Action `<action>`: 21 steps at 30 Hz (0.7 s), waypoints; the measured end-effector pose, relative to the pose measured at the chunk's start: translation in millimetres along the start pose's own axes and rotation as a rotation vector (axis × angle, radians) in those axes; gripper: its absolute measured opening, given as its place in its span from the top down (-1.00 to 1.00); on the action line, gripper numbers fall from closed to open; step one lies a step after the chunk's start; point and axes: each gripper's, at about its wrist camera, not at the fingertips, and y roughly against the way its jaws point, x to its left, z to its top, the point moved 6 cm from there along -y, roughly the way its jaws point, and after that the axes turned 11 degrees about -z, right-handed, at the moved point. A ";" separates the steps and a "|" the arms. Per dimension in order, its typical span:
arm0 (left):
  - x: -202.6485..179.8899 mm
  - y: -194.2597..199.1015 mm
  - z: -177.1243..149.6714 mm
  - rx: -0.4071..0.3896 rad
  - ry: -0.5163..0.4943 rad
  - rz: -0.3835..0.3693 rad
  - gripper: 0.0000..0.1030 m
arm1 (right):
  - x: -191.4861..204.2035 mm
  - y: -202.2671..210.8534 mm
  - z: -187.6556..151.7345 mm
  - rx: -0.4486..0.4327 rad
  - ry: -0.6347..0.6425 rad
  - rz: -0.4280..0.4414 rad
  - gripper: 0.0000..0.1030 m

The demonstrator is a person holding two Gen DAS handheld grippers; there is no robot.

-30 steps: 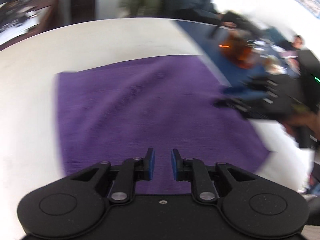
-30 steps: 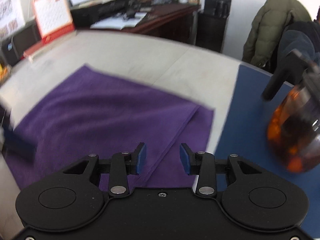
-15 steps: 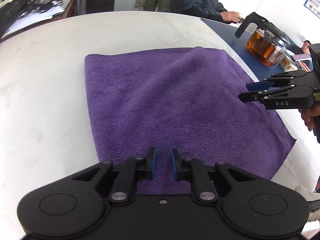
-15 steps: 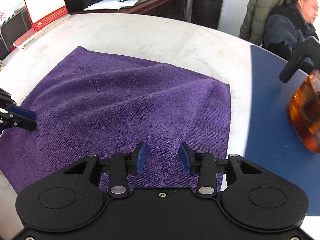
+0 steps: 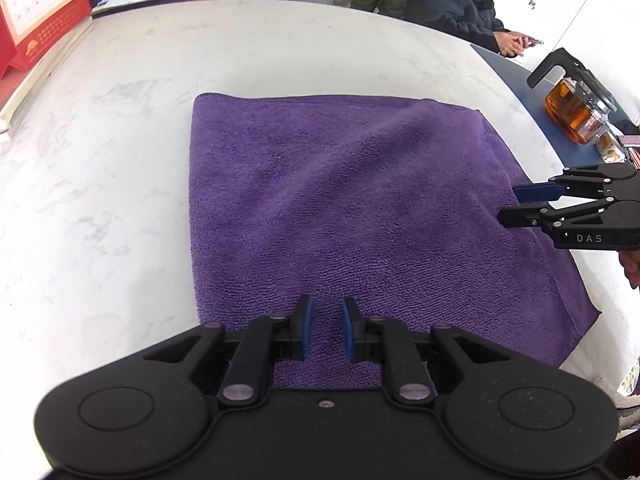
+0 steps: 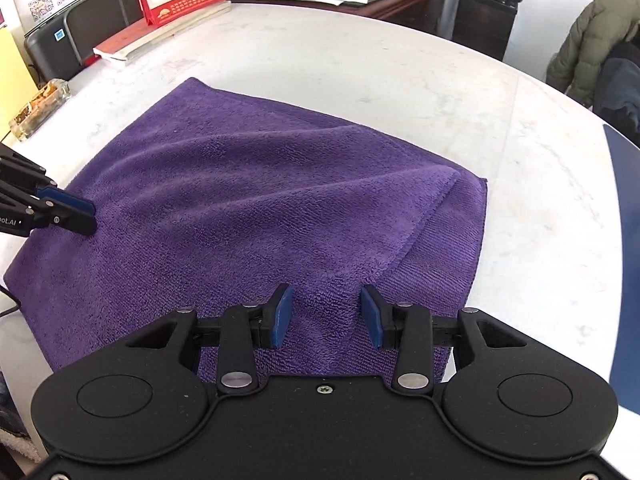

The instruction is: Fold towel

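A purple towel (image 5: 360, 208) lies folded on the white marble surface (image 5: 120, 160), its upper layer ending in a slanted edge short of one side in the right wrist view. The left gripper (image 5: 326, 330) hangs over the towel's near edge, jaws narrowly parted with nothing between them. The right gripper (image 6: 326, 316) hovers over the opposite side, spread wider and empty. A glass teapot (image 5: 576, 116) stands on a blue mat (image 5: 560, 136) nearby.

White marble table (image 5: 280, 52), purple towel (image 5: 360, 208) flat on it
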 end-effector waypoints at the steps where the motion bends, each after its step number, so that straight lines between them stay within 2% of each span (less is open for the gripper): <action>1: -2.6 -0.5 2.5 0.005 -0.003 0.006 0.69 | -2.3 -0.3 0.3 0.003 -0.004 0.005 0.22; 10: -20.8 4.2 36.2 -0.059 -0.028 0.030 0.65 | -39.5 -1.6 13.0 -0.013 -0.132 0.085 0.22; 16: -31.1 -12.6 69.3 -0.059 -0.079 0.059 0.64 | -72.1 -18.6 38.9 -0.047 -0.249 0.136 0.22; 21: -29.5 -36.0 86.1 -0.022 -0.101 0.092 0.64 | -93.5 -33.9 43.5 -0.058 -0.335 0.219 0.22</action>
